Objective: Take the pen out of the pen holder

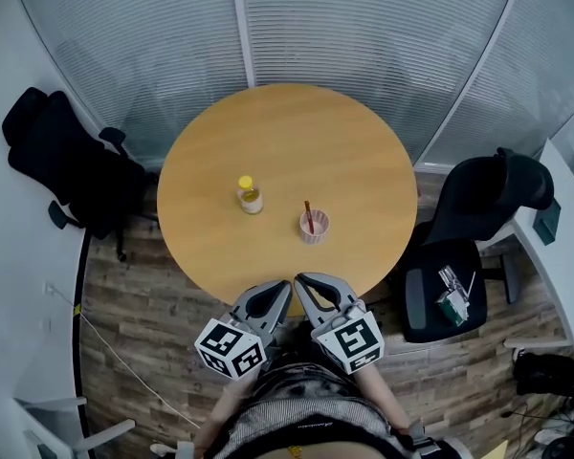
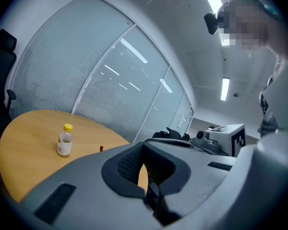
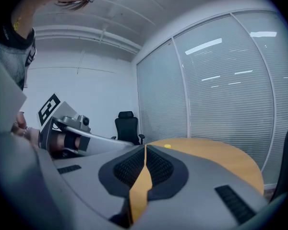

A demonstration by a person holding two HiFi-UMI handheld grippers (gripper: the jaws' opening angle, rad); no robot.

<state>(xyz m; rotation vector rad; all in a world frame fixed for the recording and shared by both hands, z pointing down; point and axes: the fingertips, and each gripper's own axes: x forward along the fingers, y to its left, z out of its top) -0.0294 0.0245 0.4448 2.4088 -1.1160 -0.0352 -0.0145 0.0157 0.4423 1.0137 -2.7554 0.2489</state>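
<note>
Nearest to me, at the lower centre of the head view, are my two grippers, side by side over the near rim of the round wooden table (image 1: 287,132). Left gripper (image 1: 281,289) first: its own view shows the jaws pressed together at the tips, only a thin wedge of tabletop showing behind the pads and nothing held between them. Right gripper (image 1: 303,281), just beside it, is clenched the same way and empty, with a narrow sliver of table colour showing between its pads. Each carries one marker cube at its back end.

Going across the room from the left edge, one black office chair (image 1: 67,161) stands against the wall, apart from the table. On the tabletop I count three things. One small bottle (image 1: 251,197) with a yellow cap stands upright left of centre. Just to its right, not touching it, sits one pale pen holder (image 1: 314,227). One reddish pen (image 1: 308,213) stands inside it, leaning toward the upper left. Both are well apart from my jaws.

Further right, a second black chair (image 1: 478,213) stands off the table's edge, with a few small items on its seat. At the far right edge is a white desk (image 1: 566,199).
</note>
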